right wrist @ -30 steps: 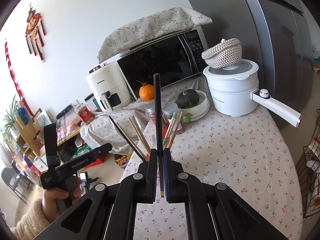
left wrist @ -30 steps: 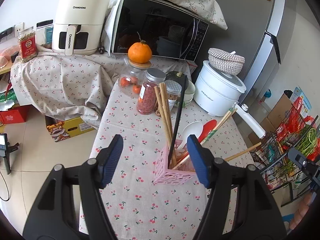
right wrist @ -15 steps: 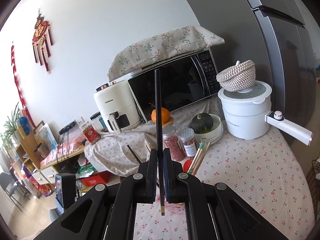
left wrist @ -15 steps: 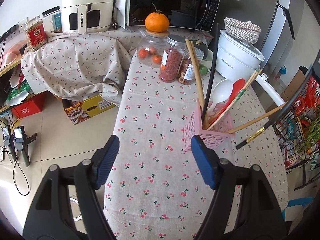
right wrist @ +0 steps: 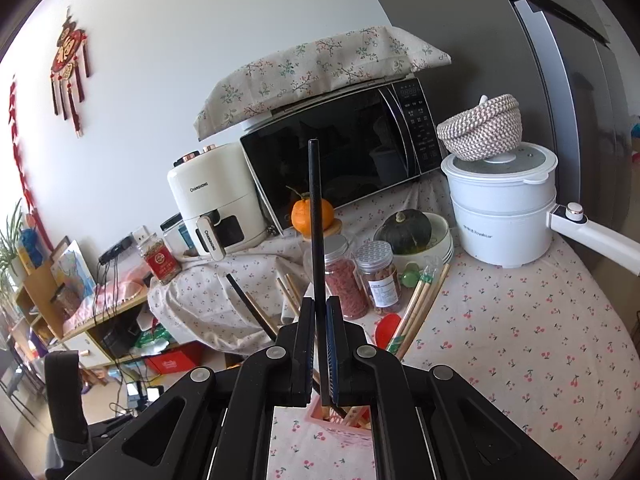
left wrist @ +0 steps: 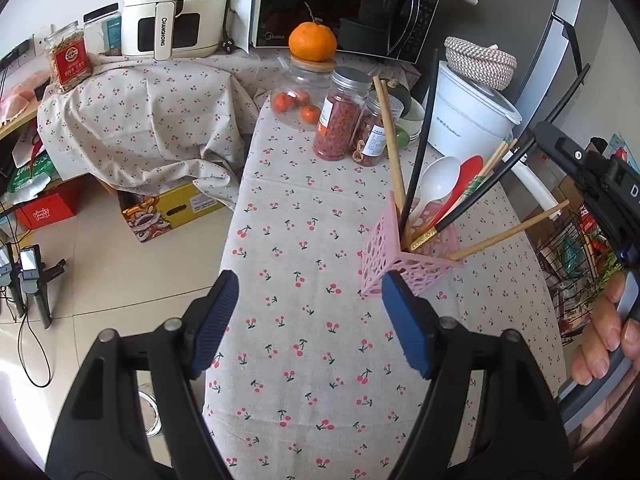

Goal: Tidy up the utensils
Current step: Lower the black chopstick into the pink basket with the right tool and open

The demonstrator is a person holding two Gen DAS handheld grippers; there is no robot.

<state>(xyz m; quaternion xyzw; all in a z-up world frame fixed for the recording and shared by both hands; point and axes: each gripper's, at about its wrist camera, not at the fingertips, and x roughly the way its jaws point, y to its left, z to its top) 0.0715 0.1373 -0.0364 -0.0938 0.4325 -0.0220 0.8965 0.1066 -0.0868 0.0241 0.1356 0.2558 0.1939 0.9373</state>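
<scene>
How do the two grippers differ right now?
The left gripper stands open and empty over the cherry tablecloth, short of the pink utensil holder. The right gripper is shut on a black chopstick above that holder. Both have blue pads on black fingers.

Bright, even daylight fills both views; sun patches glare on the floor tiles [left wrist: 16,364] at lower left. Focus is sharp throughout. Fisheye curvature bends the edges, with dark vignetted corners.

The pink holder [left wrist: 404,256] has 2 spoons [left wrist: 438,184], 2 black chopsticks [left wrist: 420,140] and several wooden ones.
</scene>
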